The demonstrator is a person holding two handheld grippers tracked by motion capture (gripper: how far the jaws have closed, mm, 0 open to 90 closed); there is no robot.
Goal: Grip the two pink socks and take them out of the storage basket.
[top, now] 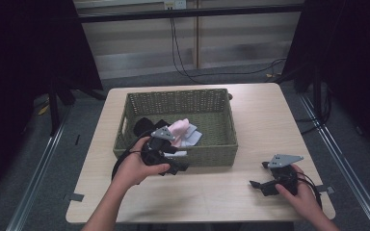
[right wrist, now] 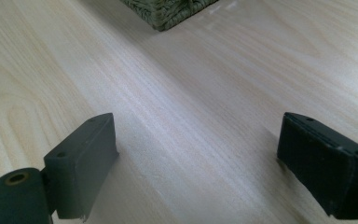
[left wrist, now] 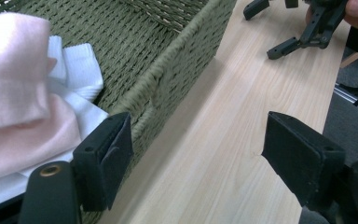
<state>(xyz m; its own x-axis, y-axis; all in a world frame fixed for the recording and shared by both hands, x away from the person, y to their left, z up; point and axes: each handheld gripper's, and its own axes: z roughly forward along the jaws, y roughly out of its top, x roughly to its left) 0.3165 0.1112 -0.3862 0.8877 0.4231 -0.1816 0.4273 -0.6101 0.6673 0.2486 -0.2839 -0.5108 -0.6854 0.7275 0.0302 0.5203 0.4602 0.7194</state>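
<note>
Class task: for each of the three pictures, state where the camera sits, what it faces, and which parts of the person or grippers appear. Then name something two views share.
High view: above the person's side, facing forward and down on the table; forearms, left gripper, right gripper.
Left gripper view: rides the left gripper, jaws open astride the basket wall, pink cloth inside.
Right gripper view: rides the right gripper, open, facing bare tabletop.
Shared: the basket's corner.

No legible text, label, brand, number or sign is found on the woven basket (top: 221, 144), the folded cloths (left wrist: 14, 93) or the bench (top: 265, 120).
</note>
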